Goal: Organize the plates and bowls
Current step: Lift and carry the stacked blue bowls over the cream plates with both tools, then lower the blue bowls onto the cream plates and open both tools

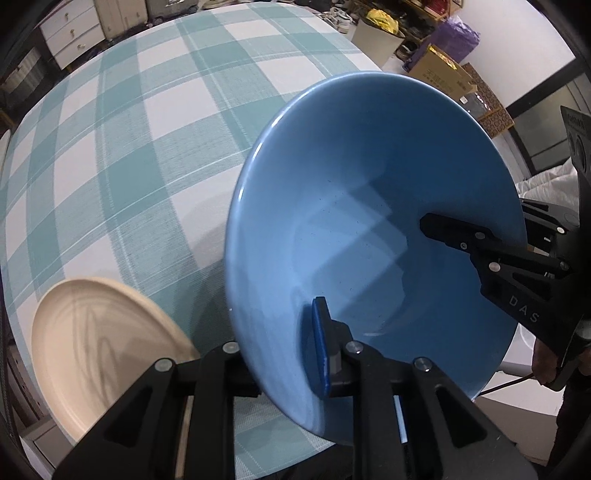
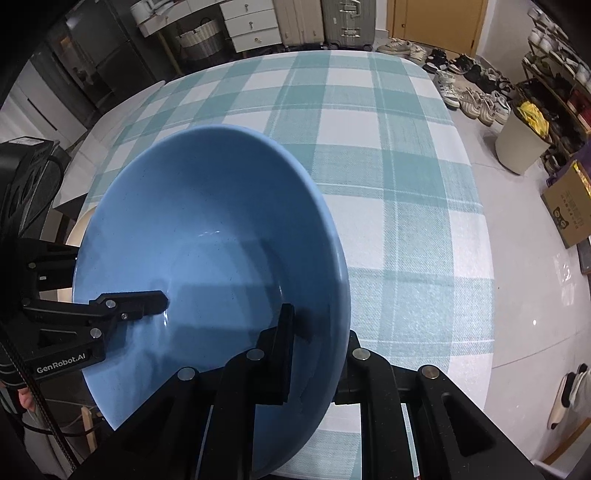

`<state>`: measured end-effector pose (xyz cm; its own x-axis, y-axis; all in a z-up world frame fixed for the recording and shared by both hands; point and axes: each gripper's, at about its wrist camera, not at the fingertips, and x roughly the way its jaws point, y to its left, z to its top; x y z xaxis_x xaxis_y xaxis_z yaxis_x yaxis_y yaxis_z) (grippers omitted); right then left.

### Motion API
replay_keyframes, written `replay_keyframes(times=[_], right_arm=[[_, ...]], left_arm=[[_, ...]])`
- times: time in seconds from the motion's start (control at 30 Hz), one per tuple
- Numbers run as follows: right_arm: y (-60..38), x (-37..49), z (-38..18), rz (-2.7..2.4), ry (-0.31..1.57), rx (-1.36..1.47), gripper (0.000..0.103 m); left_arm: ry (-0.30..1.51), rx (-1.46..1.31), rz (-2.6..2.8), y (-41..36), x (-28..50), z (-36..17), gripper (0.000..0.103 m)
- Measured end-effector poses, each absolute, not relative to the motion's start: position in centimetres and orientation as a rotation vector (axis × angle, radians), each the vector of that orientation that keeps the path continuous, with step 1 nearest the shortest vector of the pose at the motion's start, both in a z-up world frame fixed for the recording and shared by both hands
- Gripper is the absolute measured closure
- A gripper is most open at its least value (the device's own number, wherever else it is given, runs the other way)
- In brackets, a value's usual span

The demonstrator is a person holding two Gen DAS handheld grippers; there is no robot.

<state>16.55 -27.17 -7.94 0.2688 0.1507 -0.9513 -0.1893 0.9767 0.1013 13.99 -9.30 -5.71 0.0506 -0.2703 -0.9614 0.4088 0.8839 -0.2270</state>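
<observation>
A large blue bowl [image 1: 369,221] [image 2: 207,229] hangs between both grippers, a little above the teal checked tablecloth [image 1: 147,147] [image 2: 388,166]. My left gripper [image 1: 277,347] is shut on its near rim, with one blue pad [image 1: 319,347] inside the bowl and the other finger under the wall. My right gripper [image 2: 317,332] is shut on the opposite rim, one black finger [image 2: 286,325] inside. Each view shows the other gripper across the bowl: the right gripper [image 1: 480,221], the left gripper [image 2: 103,284]. A beige plate [image 1: 103,343] [image 2: 83,225] lies on the cloth beside the bowl.
The table edge runs close behind the bowl. On the floor to the right are a pale bin [image 2: 517,144], a cardboard box [image 2: 569,210] and several shoes [image 2: 465,85]. White drawers [image 2: 251,26] and a suitcase [image 2: 347,22] stand beyond the far edge.
</observation>
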Motion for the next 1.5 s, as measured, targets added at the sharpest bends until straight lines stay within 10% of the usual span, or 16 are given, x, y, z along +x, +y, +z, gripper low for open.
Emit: replay_keyframes(times=[1.5], right_arm=[[-2.8,17.6,-8.8,0.532,1.312,-0.225,0.091]], left_arm=[[1.393,-0.22,-0.187,14.2,8.9,-5.7,0.085]])
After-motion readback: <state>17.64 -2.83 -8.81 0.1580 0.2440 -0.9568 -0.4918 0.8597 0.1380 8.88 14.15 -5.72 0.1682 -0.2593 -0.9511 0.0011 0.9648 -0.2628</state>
